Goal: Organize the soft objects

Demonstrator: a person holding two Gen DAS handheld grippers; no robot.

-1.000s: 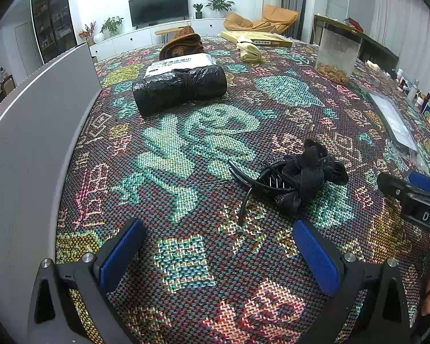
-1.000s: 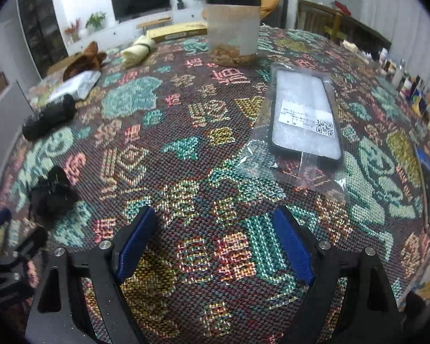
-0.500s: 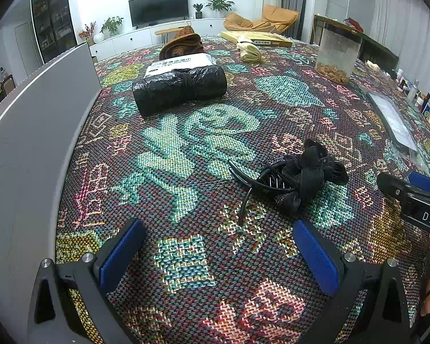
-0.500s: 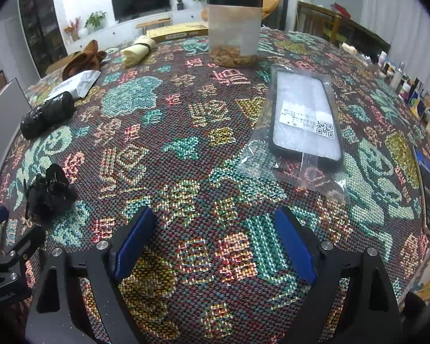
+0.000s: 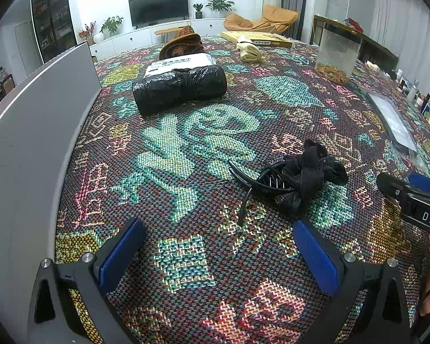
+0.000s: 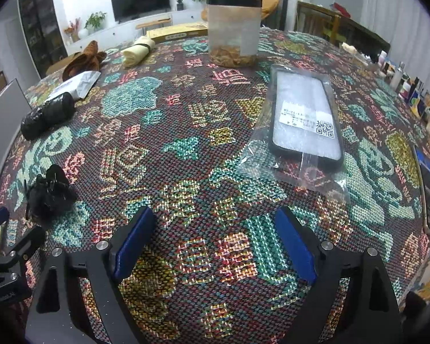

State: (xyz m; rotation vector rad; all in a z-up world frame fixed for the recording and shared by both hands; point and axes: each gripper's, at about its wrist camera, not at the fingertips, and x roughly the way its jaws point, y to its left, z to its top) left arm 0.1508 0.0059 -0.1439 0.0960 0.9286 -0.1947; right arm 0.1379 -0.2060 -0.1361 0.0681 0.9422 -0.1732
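A black hair claw with a fabric bow [image 5: 295, 179] lies on the patterned tablecloth just ahead of my left gripper [image 5: 218, 246], which is open and empty. The claw also shows at the left of the right wrist view [image 6: 49, 193]. A black plastic roll [image 5: 179, 89] lies farther back, with a white pouch [image 5: 180, 62] and a brown knitted item [image 5: 183, 41] behind it. A cream cloth roll [image 5: 248, 51] lies at the far side. My right gripper [image 6: 215, 238] is open and empty over bare cloth.
A grey board [image 5: 28, 132] stands along the table's left edge. A clear jar with snacks [image 6: 233, 33] stands at the back. A bagged phone case [image 6: 306, 120] lies right of centre. Small bottles [image 6: 398, 77] line the right edge.
My right gripper has shifted slightly, so the hair claw and black roll sit a little farther right in its view. The left gripper has not moved.
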